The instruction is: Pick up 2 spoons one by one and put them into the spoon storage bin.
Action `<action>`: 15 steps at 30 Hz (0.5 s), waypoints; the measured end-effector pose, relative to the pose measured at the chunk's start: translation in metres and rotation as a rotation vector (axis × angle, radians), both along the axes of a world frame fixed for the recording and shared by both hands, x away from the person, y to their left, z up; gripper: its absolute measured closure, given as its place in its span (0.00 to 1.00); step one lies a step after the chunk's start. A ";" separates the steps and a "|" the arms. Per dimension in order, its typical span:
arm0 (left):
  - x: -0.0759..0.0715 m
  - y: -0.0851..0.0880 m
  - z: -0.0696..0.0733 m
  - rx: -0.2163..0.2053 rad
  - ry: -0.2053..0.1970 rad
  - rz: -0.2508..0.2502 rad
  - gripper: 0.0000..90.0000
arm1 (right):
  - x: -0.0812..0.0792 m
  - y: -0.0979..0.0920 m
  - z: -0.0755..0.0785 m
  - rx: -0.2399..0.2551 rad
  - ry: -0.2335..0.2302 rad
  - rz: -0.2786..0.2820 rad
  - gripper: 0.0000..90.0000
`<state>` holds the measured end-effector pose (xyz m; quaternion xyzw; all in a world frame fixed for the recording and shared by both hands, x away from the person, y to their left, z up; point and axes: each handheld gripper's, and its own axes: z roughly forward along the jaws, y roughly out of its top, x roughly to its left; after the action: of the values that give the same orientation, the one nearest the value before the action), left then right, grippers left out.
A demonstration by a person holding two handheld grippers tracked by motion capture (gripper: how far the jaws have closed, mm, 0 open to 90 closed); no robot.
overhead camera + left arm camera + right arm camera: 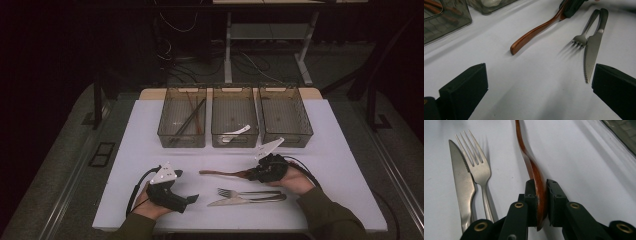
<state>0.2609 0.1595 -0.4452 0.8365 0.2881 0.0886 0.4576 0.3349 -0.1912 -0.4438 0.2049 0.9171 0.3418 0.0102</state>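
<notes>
Nearest the high camera, two sleeved forearms come in; the left gripper (192,198) rests on the white table (150,130), its jaws apart with nothing between them. Farther right, the right gripper (251,174) is clamped on the wooden spoon (220,173), which lies just beyond the fork (235,192) and knife (235,201).

From the left gripper view, the spoon (536,31) lies ahead, well apart from the spread black jaws.

From the right gripper view, both jaws press the spoon's (540,187) bowl, held on edge, while its handle runs off over the table.
</notes>
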 end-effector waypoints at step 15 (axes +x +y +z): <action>0.000 0.002 0.000 -0.009 -0.001 -0.004 0.00 | 0.002 -0.002 0.004 0.053 0.016 -0.022 0.89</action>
<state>0.2610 0.1612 -0.4453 0.8349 0.2867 0.0870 0.4617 0.3365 -0.1929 -0.4400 0.2179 0.9054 0.3643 0.0009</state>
